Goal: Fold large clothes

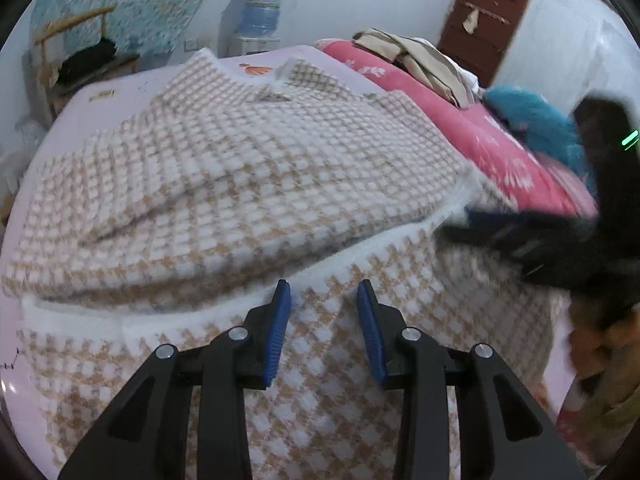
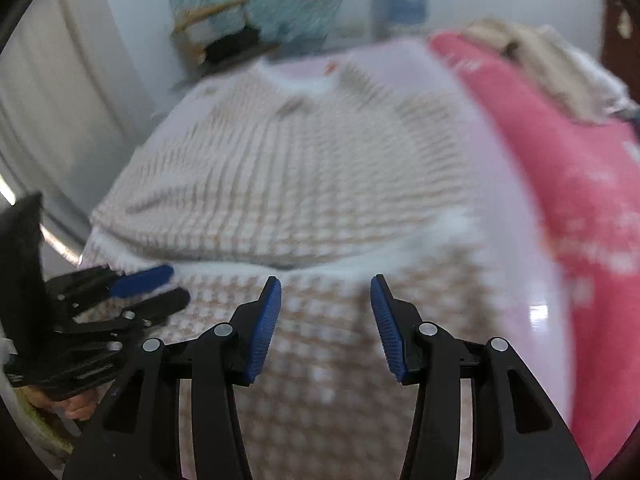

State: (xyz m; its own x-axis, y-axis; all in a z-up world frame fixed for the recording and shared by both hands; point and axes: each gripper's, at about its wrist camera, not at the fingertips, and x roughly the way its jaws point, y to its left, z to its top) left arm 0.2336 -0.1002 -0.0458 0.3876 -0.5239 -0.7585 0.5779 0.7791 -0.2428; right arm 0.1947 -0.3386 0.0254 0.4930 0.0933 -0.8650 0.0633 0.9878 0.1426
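Note:
A beige and white checked knit sweater (image 1: 248, 168) lies spread on a pale pink bed (image 1: 96, 96), its far part folded over the near part with a white hem band. It also shows, blurred, in the right wrist view (image 2: 304, 184). My left gripper (image 1: 324, 292) is open just above the near part of the sweater, holding nothing. My right gripper (image 2: 325, 286) is open over the same near part, empty. In the left wrist view the right gripper (image 1: 472, 232) shows as a dark blur at the sweater's right edge. The left gripper (image 2: 160, 288) shows at the left of the right wrist view.
A pink floral quilt (image 1: 492, 136) lies along the bed's right side with beige clothes (image 1: 420, 60) and a blue fluffy item (image 1: 536, 120) on it. A wooden chair (image 1: 72, 52), a water dispenser (image 1: 260, 8) and a brown door (image 1: 488, 20) stand behind the bed.

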